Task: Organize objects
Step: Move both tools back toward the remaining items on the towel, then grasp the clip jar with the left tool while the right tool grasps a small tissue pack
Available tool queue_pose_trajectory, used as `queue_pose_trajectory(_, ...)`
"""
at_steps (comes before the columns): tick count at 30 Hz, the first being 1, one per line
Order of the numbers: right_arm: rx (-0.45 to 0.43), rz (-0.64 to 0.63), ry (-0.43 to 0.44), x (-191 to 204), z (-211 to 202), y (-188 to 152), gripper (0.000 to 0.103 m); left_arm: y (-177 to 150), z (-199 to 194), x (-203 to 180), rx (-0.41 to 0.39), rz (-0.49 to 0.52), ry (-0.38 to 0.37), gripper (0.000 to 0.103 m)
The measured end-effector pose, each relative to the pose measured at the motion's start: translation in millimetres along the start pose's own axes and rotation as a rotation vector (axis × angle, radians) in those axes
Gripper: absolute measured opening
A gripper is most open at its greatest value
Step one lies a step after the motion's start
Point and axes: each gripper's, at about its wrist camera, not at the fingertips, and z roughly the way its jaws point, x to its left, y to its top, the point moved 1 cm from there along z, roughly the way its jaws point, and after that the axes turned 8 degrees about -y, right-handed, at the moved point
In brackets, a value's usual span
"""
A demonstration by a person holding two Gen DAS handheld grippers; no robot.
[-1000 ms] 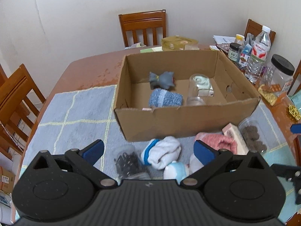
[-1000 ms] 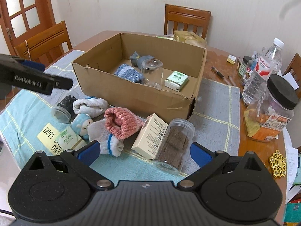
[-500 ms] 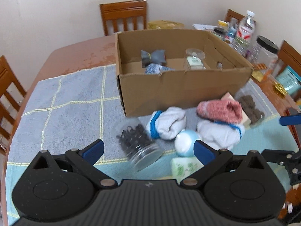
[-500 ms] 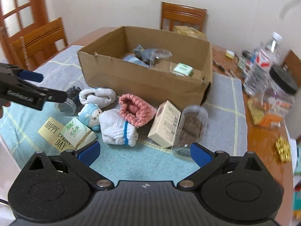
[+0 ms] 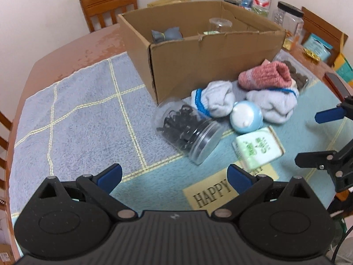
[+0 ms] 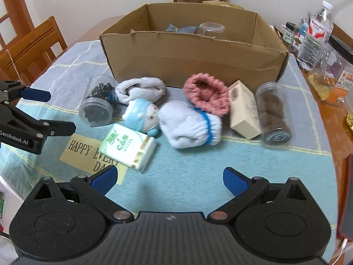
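Note:
A cardboard box point(image 5: 211, 57) point(image 6: 194, 55) holds a grey cloth bundle point(image 5: 166, 34) and a clear cup point(image 5: 219, 24). In front of it lie a jar of black hair ties point(image 5: 187, 130) point(image 6: 97, 106), white socks point(image 5: 215, 100) point(image 6: 189, 124), a pink sock point(image 5: 264, 75) point(image 6: 206, 93), a blue-capped toy point(image 5: 246, 117) point(image 6: 142, 117), a tissue pack point(image 5: 257, 149) point(image 6: 128, 146), a beige box point(image 6: 241, 109) and a jar of brown pieces point(image 6: 272, 112). My left gripper point(image 5: 174, 175) is open, just short of the hair-tie jar. My right gripper point(image 6: 169, 177) is open, below the socks.
Wooden chairs point(image 5: 109, 6) point(image 6: 33, 48) stand around the table. Bottles and jars point(image 6: 315, 37) crowd the far right edge. A "HAPPY" card point(image 5: 211, 193) lies on the blue placemat point(image 5: 72, 121). Each gripper shows at the side of the other's view.
Both grippers have drawn back toward the near edge and dropped lower, so the loose items now sit ahead of the fingers. Nothing was picked up; both stay open.

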Motion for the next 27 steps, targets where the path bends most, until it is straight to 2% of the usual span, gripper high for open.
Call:
queue_pose_trajectory(10,0.007,0.089,-0.038,39.5,27.4,5.3,0.103,-5.1,16.5,19.7,0.038,0.146,-0.102,0.101)
queue_pose_trajectory(13,0.002,0.116,-0.059,50.8,35.6,9.2,0.103,-7.2,21.2,22.0,0.039,0.194,-0.109,0.101)
queue_pose_trajectory(19,-0.004,0.131,-0.115,67.8,54.4,17.1,0.103,-2.8,25.6,27.3,0.030,0.228,-0.148,0.101)
queue_pose_trajectory(24,0.002,0.122,-0.176,69.8,59.6,13.8,0.103,3.4,30.7,27.4,0.012,0.234,-0.173,0.101)
queue_pose_trajectory(27,0.001,0.123,-0.184,66.1,56.7,8.0,0.103,9.9,35.2,25.0,0.000,0.241,-0.188,0.101)
